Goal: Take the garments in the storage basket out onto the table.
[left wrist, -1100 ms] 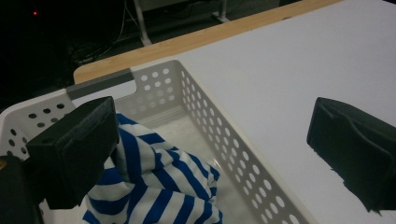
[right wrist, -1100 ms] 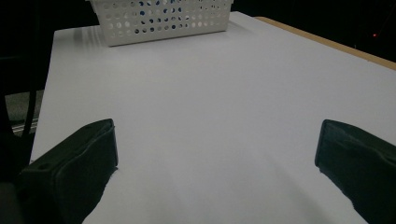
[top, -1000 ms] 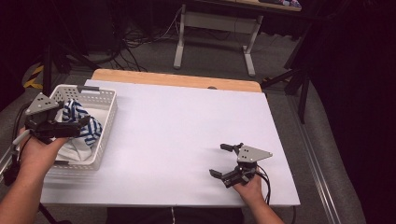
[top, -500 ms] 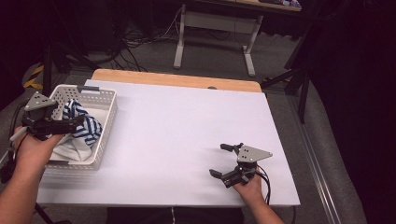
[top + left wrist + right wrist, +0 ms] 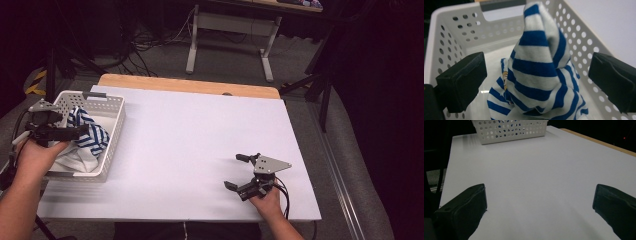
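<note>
In the left gripper view a blue-and-white striped cloth (image 5: pixel 536 75) rises in a bunched peak straight ahead of the jaws. Its stripes are broad, deep blue on white, and they bend round the folds; a small yellowish print shows at the cloth's left edge, low down. The cloth lies inside a white basket (image 5: pixel 449 37) with rows of round holes in its walls and a grey handle at the far rim. The two black jaws stand wide apart, one on each side of the cloth, and neither touches it.

In the high view the left gripper (image 5: pixel 82 132) sits over the basket's (image 5: pixel 107 107) near left part, held level and pointing toward the table's middle, with the cloth (image 5: pixel 90 132) heaped just at its tip. The left hand (image 5: pixel 35 155) holds it from behind, the forearm coming up from the lower left corner. More white fabric lies low in the basket beneath the striped part.

The right gripper (image 5: pixel 239 171) rests at the table's (image 5: pixel 200 130) near right part, well apart from the basket, jaws spread and holding nothing. The right hand (image 5: pixel 267 202) grips it from below, pointing it left. In the right gripper view the open jaws frame bare white table, with the basket (image 5: pixel 509 130) far off at the top.
</note>
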### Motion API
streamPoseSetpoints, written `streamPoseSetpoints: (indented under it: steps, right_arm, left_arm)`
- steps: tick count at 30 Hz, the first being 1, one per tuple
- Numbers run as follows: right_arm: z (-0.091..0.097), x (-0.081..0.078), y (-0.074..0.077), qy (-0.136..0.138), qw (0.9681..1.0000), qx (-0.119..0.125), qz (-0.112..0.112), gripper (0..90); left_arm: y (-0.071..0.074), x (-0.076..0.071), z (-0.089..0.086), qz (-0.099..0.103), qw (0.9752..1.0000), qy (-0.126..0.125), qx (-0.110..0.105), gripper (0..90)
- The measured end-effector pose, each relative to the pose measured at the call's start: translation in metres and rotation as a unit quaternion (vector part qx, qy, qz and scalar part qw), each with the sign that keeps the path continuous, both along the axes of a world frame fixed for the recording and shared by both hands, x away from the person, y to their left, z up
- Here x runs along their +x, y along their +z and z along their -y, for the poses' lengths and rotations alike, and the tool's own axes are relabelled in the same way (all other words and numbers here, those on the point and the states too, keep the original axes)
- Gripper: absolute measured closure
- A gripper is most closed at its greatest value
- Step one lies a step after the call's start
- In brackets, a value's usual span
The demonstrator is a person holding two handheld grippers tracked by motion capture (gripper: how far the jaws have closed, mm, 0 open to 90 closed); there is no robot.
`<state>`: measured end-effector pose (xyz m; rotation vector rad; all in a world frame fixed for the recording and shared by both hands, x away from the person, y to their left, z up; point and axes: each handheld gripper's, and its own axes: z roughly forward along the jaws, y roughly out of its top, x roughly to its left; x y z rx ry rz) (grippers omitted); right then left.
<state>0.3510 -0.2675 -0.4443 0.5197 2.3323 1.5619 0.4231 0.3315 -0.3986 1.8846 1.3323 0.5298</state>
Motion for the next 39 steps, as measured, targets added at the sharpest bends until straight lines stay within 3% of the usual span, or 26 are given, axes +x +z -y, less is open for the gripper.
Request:
streamPoseSetpoints:
  steps: [3,6,15,24,28,31,32,36,39]
  right_arm:
    - [0.000,0.000,0.000,0.000,1.0000,0.000,0.000,0.1]
    - [0.000,0.000,0.000,-0.001,1.0000,-0.001,0.000,0.1]
    - [0.000,0.000,0.000,-0.001,1.0000,-0.002,0.000,0.1]
    - [0.000,0.000,0.000,0.001,1.0000,-0.002,0.000,0.1]
    - [0.000,-0.001,0.000,0.002,1.0000,-0.001,0.000,0.1]
    - [-0.001,-0.001,0.000,0.001,1.0000,-0.002,0.000,0.1]
    - [0.000,-0.001,0.000,0.001,1.0000,-0.002,0.000,0.1]
    - [0.000,-0.001,0.000,0.002,1.0000,-0.001,0.000,0.1]
    - [0.000,-0.001,0.000,0.001,1.0000,-0.002,0.000,0.1]
  left_arm:
    - [-0.004,0.004,0.000,-0.010,1.0000,0.000,0.001,3.1]
    - [-0.006,0.008,-0.002,-0.017,0.9998,-0.001,-0.011,4.0]
    - [-0.011,0.015,-0.001,-0.040,0.9991,-0.013,-0.008,8.6]
    - [-0.015,0.015,0.003,-0.068,0.9972,-0.030,0.012,18.3]
    - [-0.014,0.014,0.005,-0.068,0.9968,-0.034,0.022,29.8]
    - [-0.012,0.013,0.006,-0.065,0.9970,-0.037,0.024,43.9]
    - [-0.011,0.013,0.006,-0.065,0.9970,-0.037,0.023,43.9]
    - [-0.006,0.010,0.005,-0.055,0.9978,-0.028,0.026,70.6]
    - [-0.004,0.008,0.004,-0.048,0.9981,-0.025,0.029,76.3]
